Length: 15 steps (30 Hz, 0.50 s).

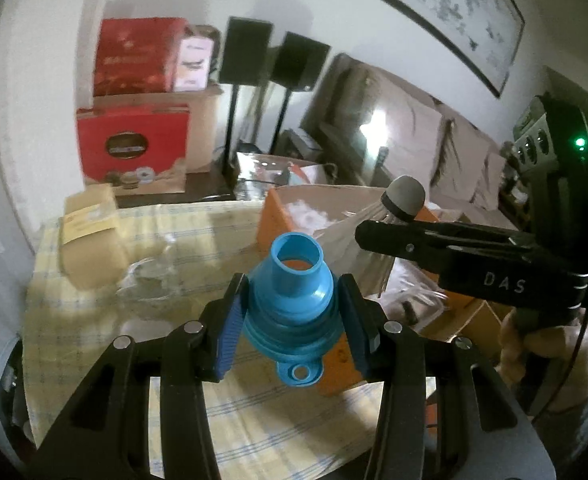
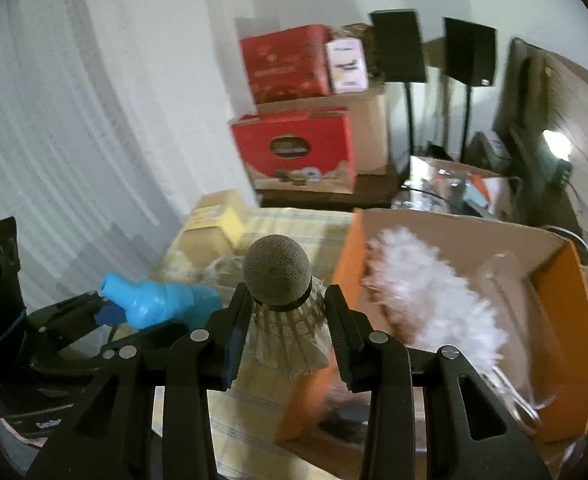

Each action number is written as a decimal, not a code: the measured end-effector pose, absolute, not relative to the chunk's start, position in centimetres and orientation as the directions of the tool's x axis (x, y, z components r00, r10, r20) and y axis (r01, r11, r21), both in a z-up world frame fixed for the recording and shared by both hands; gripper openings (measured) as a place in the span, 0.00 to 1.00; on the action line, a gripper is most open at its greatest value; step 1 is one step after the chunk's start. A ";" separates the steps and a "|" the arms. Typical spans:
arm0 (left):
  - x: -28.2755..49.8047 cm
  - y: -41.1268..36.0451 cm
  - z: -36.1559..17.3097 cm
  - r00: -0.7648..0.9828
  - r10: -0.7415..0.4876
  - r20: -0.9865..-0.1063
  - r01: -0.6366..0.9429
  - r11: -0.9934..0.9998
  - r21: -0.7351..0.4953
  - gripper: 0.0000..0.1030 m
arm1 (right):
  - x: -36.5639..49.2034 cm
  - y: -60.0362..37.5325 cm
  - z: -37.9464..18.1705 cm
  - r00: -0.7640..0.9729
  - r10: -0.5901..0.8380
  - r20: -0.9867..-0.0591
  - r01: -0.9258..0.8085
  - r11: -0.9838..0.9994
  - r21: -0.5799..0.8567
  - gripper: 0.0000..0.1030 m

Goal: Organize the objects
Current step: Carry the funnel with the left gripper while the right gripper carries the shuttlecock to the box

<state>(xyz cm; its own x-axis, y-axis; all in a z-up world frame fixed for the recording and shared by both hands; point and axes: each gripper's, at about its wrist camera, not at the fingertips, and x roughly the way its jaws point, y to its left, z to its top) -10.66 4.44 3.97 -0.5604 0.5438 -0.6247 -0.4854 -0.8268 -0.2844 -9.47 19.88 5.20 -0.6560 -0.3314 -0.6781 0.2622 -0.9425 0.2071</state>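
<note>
Left gripper clamps blue funnel (spout pointing away), held above the checked tablecloth. Right gripper pinches shuttlecock by its feathers, beside the orange box holding a white feather duster.

The surface has a yellow checked cloth over it. An orange cardboard box sits on the cloth. A tan box sits at the far corner. Crinkly clear plastic lies between them.
</note>
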 end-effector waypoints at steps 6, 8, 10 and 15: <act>-10.8 7.6 4.9 -0.547 0.556 -0.625 -0.528 -0.809 -0.258 0.42 | -8.7 23.0 5.2 -0.672 -0.304 -0.675 0.214 -0.953 0.215 0.37; -11.0 8.5 5.0 -0.541 0.558 -0.629 -0.537 -0.805 -0.253 0.42 | -8.6 23.6 5.2 -0.677 -0.294 -0.675 0.202 -0.956 0.213 0.37; -11.3 9.6 5.0 -0.534 0.558 -0.635 -0.547 -0.801 -0.244 0.42 | -8.5 24.5 5.3 -0.681 -0.282 -0.676 0.187 -0.959 0.212 0.37; -12.1 12.1 4.6 -0.518 0.553 -0.653 -0.570 -0.792 -0.218 0.42 | -8.3 26.5 5.2 -0.691 -0.254 -0.677 0.150 -0.966 0.209 0.37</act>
